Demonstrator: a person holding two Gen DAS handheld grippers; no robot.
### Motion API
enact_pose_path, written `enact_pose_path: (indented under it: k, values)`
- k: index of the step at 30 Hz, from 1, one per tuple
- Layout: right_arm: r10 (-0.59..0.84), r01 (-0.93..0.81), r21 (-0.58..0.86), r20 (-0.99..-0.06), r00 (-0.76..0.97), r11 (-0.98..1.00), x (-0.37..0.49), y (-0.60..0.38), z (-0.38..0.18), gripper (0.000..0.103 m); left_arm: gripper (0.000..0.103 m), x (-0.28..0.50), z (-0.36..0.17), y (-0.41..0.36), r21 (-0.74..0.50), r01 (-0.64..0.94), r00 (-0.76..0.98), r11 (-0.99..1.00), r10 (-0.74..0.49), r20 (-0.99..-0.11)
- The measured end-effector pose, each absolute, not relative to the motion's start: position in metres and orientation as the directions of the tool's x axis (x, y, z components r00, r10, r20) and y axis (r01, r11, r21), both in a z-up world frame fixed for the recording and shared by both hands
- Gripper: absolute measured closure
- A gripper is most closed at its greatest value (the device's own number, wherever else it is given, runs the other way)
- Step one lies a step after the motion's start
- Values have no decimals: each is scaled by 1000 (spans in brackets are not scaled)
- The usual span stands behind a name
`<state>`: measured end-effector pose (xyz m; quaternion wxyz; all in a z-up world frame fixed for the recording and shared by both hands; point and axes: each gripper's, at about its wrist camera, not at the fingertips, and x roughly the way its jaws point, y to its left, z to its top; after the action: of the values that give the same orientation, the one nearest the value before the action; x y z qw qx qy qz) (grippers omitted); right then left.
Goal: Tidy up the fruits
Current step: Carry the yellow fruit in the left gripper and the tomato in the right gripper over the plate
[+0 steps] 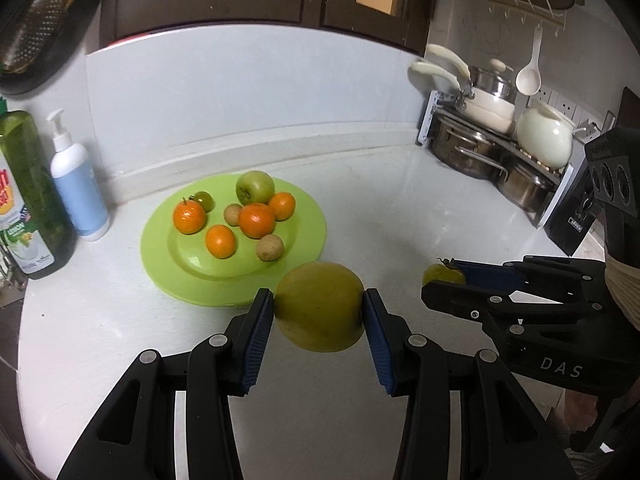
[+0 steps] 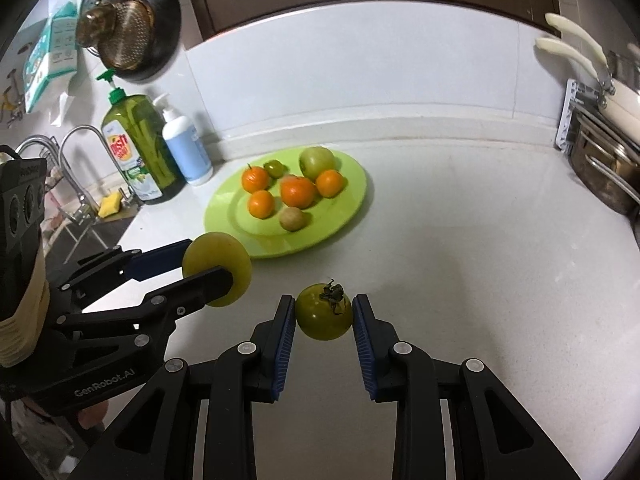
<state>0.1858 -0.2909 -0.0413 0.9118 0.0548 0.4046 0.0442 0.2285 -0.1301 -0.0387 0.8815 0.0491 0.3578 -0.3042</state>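
My left gripper (image 1: 319,304) is shut on a large yellow-green apple (image 1: 319,307), held above the white counter just in front of the green plate (image 1: 160,264). The same apple (image 2: 218,256) and left gripper (image 2: 208,266) show at the left of the right wrist view. My right gripper (image 2: 324,314) is shut on a small green tomato (image 2: 323,312) with a dry stem, held over the counter right of the plate (image 2: 348,216). That tomato (image 1: 442,274) peeks out at the right in the left wrist view. On the plate lie several oranges (image 1: 257,220), a green apple (image 1: 255,187), a small green tomato and small brown fruits.
A green dish soap bottle (image 1: 28,196) and a white-blue pump bottle (image 1: 78,184) stand left of the plate; a sink tap (image 2: 76,140) lies beyond them. A rack with pots and pans (image 1: 480,136) fills the right back corner. A colander hangs on the wall (image 2: 124,36).
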Motion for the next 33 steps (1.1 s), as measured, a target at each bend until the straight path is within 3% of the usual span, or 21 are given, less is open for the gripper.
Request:
enact_pose_path:
  k: [22, 33]
  values:
    - [108, -28, 129, -671, 734, 991, 177, -217, -15, 73, 58, 226, -9, -55, -87, 577, 616, 812, -503, -606]
    - [82, 2, 129, -640, 764, 992, 198, -193, -7, 73, 58, 263, -2, -37, -91, 604, 603, 792, -529, -597]
